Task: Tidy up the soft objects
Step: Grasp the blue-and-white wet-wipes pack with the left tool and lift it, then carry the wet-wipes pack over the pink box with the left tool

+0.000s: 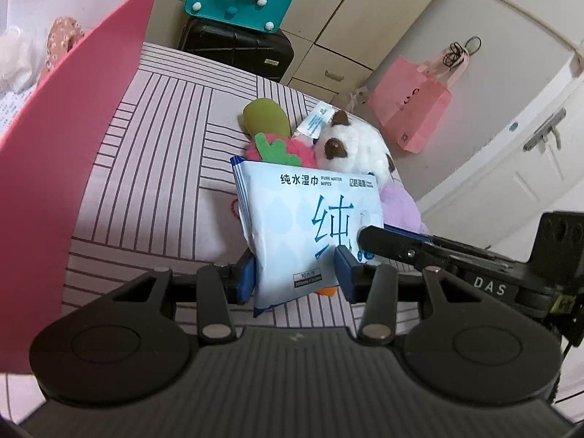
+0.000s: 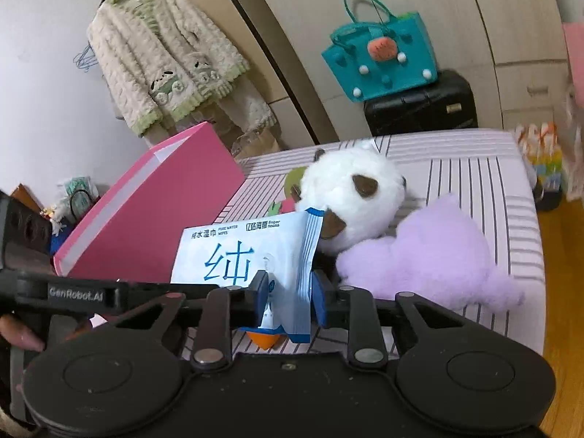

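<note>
A blue-and-white pack of wet wipes [image 1: 306, 219] stands upright between both grippers; it also shows in the right wrist view [image 2: 241, 255]. My left gripper [image 1: 295, 273] is shut on its lower part. My right gripper [image 2: 288, 297] is shut on its right edge. Behind the pack lie a white panda plush [image 2: 350, 189], a purple plush [image 2: 430, 259], a pink strawberry plush [image 1: 288, 149] and a green plush piece [image 1: 266, 116]. A small orange thing [image 2: 264, 339] peeks out under the pack. A pink box [image 1: 73, 138] stands at the left, holding soft items.
All rests on a bed with a pink striped sheet [image 1: 164, 138]. A black suitcase [image 2: 419, 106] with a teal felt bag [image 2: 383, 58] stands behind the bed. A pink shopping bag [image 1: 408, 106] hangs on a cabinet. A knit cardigan [image 2: 160, 58] hangs at the left.
</note>
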